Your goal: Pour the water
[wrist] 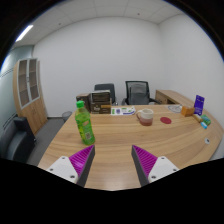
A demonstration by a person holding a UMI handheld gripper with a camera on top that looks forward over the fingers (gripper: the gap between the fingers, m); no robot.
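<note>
Surface: a long wooden table [120, 140] with a curved near edge is seen, stretching away toward 2 office chairs.
Near left: 1 green bottle [84, 122] with a yellow cap is stood upright on the tabletop.
Far left: a dark box [100, 101] is set near the far edge, behind the bottle.
Middle: a small bowl-like container [146, 117] is placed on the wood, with flat papers [124, 111] laid just behind it.
Right: a purple upright item [198, 104] and a green item [205, 122] are seen well apart from the bottle; their kind cannot be told.
</note>
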